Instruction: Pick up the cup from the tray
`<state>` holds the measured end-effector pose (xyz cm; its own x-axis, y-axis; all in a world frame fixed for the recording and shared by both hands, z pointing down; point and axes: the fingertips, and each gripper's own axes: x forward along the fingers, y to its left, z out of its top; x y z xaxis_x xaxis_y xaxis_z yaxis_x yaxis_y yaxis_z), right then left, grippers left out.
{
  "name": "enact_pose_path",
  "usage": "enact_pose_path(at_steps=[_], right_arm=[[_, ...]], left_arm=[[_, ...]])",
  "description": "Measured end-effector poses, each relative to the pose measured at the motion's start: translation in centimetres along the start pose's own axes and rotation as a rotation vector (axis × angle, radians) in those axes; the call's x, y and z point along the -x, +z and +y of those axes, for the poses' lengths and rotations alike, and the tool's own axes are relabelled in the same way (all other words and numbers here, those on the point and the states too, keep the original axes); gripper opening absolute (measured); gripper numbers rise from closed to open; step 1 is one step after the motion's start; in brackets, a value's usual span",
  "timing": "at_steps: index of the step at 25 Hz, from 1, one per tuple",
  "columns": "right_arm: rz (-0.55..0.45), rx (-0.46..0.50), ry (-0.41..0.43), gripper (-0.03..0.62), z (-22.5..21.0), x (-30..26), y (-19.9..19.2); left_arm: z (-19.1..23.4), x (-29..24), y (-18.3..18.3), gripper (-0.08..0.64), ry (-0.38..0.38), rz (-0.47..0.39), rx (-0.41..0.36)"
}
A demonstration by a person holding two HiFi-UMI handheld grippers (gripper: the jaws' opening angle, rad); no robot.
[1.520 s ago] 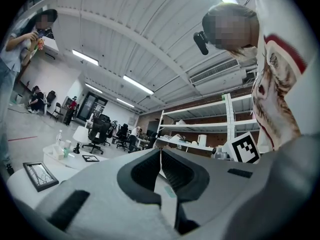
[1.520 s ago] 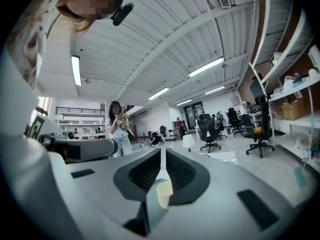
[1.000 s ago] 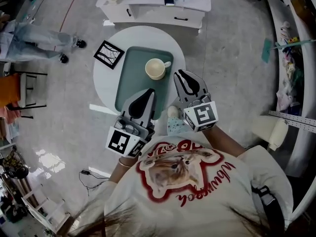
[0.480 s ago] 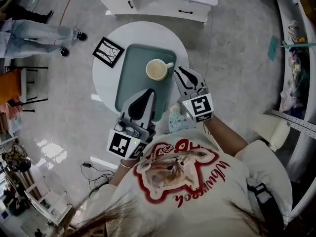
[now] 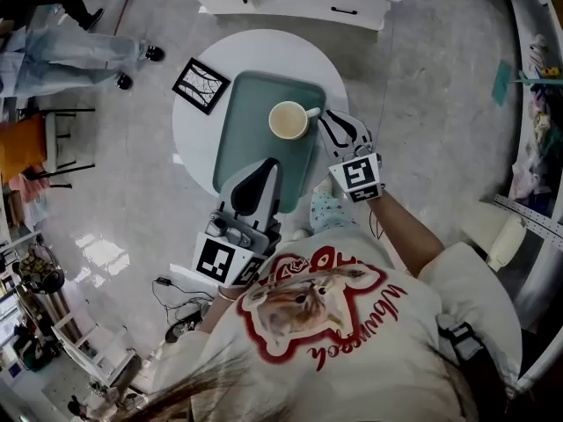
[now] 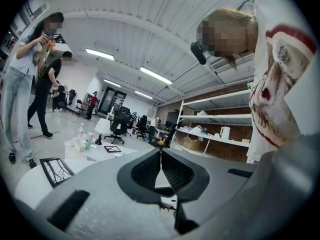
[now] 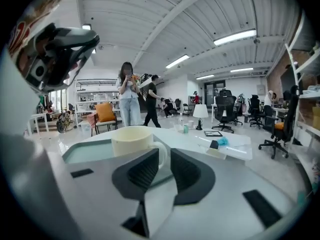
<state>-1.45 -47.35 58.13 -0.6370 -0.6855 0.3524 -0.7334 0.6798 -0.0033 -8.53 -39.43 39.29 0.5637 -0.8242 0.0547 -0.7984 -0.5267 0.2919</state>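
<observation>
Change, right gripper: the right gripper (image 5: 339, 126) has moved up along the tray's (image 5: 242, 130) right rim. 1.0 s ago it stood off the tray's near right corner; now its tips sit just outside the rim, near the cup's handle (image 5: 311, 112).
Meaning for task: judged an approach, close to its end; no grasp is made yet.
Cup: the cup (image 5: 288, 120) stands upright in the tray's far right part, handle pointing over the right rim. It keeps this place on the tray through all 3 head views.
Right jaws: spread with a narrow gap. In the right gripper view the handle (image 7: 161, 151) shows just beyond that gap, and nothing is pinched.
Left gripper: the left gripper (image 5: 266, 170) hangs over the tray's near end, as it did 1.0 s ago. Its jaws are pressed together with nothing between them.
Next move: judged, the tips advance around the handle, then close.
</observation>
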Motion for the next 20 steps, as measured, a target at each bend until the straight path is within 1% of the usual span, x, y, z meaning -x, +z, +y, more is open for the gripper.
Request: enact_pose_path(at_steps=[4, 12, 16, 20], right_arm=[[0.009, 0.039, 0.011, 0.051, 0.0, -1.0, -0.3], [0.019, 0.087, 0.04, 0.051, 0.1, -2.5, -0.4], [0.015, 0.08, 0.051, 0.049, 0.2, -3.3, -0.2], [0.012, 0.07, 0.032, 0.049, -0.1, -4.2, -0.3]], left_arm=[[0.4, 0.4, -0.3, 0.018, 0.018, 0.019, -0.012], [1.3, 0.8, -0.2, 0.018, 0.041, 0.012, -0.011], [1.6, 1.1, 0.1, 0.018, 0.058, 0.01, -0.005], [2.0, 1.3, 0.3, 0.018, 0.068, 0.001, -0.003]])
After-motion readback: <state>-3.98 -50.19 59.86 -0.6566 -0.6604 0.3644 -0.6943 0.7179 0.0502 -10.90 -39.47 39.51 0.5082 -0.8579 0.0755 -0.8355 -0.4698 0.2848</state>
